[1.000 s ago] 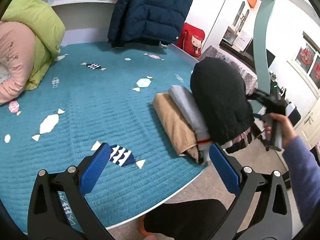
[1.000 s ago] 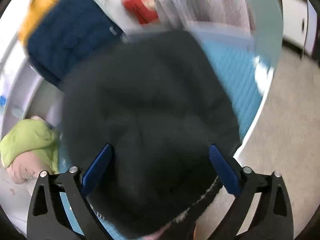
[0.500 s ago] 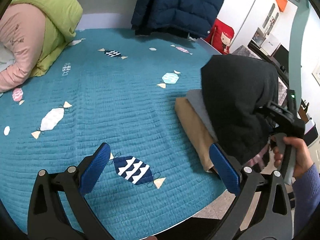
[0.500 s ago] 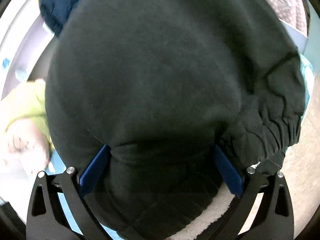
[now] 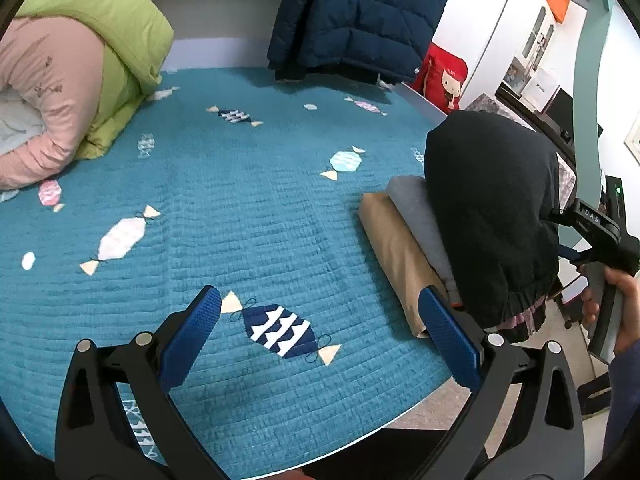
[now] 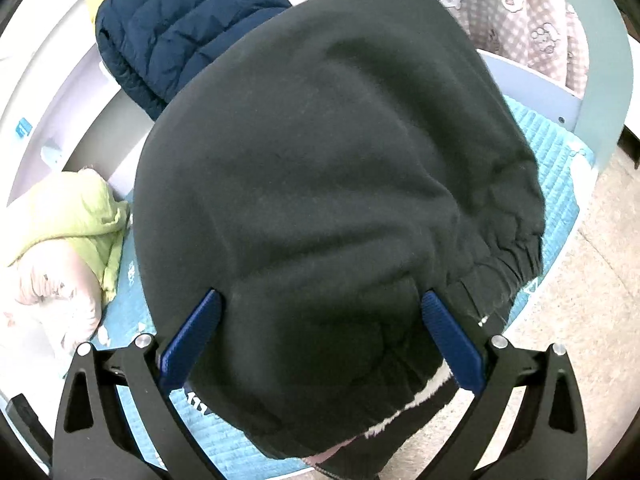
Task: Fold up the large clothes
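Note:
A black fleece-lined garment [image 5: 488, 208], folded into a bundle, rests on a grey folded piece [image 5: 416, 208] and a tan folded piece [image 5: 394, 244] at the right edge of the bed. In the right wrist view the black garment [image 6: 328, 160] fills most of the frame. My right gripper [image 6: 320, 300] is open, its blue fingers spread on either side of the bundle's near end. A hand holds that gripper's handle [image 5: 604, 284]. My left gripper [image 5: 319, 300] is open and holds nothing, low over the teal quilt [image 5: 240, 208].
A navy puffer jacket [image 5: 360, 12] hangs at the head of the bed. Green [image 5: 120, 40] and pink [image 5: 44, 92] jackets lie at the far left. A red bag [image 5: 442, 76] and a teal post [image 5: 586, 80] stand to the right. Beige floor [image 6: 580, 320] borders the bed.
My left gripper has moved forward over the quilt. The black garment has settled lower on the stack, and my right gripper has drawn back a little from it.

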Demonstrator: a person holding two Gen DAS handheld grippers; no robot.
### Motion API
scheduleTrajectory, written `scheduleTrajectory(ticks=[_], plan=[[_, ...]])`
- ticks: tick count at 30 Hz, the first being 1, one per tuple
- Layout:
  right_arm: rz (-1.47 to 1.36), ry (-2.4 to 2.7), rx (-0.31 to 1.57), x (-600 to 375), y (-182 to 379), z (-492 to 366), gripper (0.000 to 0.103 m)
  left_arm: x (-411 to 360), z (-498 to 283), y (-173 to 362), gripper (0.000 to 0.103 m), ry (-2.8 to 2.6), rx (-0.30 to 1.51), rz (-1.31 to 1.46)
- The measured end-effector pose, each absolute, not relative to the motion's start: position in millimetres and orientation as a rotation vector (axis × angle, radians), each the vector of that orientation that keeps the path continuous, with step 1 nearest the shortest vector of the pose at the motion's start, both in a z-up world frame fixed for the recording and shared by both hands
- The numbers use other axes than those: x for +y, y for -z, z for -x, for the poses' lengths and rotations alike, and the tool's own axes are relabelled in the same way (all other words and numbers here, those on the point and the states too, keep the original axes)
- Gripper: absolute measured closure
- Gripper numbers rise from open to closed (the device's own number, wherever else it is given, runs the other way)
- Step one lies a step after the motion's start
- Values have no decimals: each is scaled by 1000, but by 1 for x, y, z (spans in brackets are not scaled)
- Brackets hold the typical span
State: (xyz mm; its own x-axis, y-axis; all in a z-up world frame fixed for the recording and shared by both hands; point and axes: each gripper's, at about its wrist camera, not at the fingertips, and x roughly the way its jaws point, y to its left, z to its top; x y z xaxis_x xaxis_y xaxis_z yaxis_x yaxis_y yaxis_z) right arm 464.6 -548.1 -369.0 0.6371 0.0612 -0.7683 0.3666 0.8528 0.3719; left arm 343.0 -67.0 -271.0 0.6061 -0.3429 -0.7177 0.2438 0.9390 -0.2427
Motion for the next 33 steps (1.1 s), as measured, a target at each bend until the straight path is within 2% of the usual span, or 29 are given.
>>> scheduleTrajectory(ticks=[5, 12, 18, 33], plan=[[-352, 213, 833, -515, 354, -443, 7, -65, -329, 260, 4, 334, 821, 107], [-271, 268, 741, -492, 343, -412, 7, -62, -315, 251, 4, 304, 793, 77], [-106, 215, 692, -413, 314, -346, 7, -65, -290, 233, 4, 307, 732, 53], [-122, 85, 579, -302, 255, -218, 7, -27, -156, 152, 4, 277, 528, -38]])
